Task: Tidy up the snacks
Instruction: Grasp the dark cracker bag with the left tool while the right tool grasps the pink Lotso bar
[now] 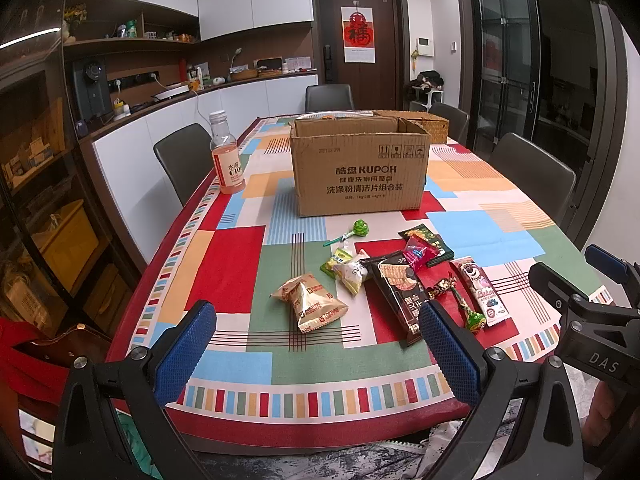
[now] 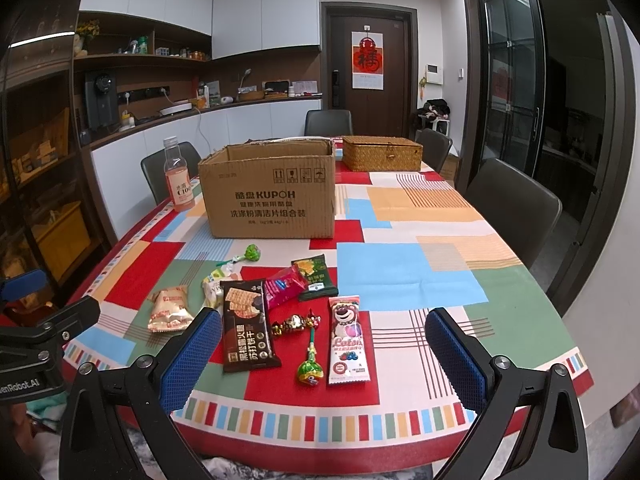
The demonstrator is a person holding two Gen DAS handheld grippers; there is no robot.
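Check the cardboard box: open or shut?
Open. The cardboard box stands upright with its top flaps up, showing the inner walls; contents cannot be seen.

Wrapped snacks (image 2: 256, 320) lie scattered flat on the patterned tablecloth (image 2: 408, 272). Behind them stands an open cardboard box (image 2: 268, 200), upright.

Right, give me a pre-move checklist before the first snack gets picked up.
1. Left gripper open, nothing held: ok.
2. Right gripper open, nothing held: ok.
3. Cardboard box open at top, upright: ok.
4. Box inside free for snacks: cannot tell, interior hidden.
5. Snacks separable: not ok, pink packet overlaps the dark green packet.
6. Bottle stands left of the box, apart from the snacks: ok.
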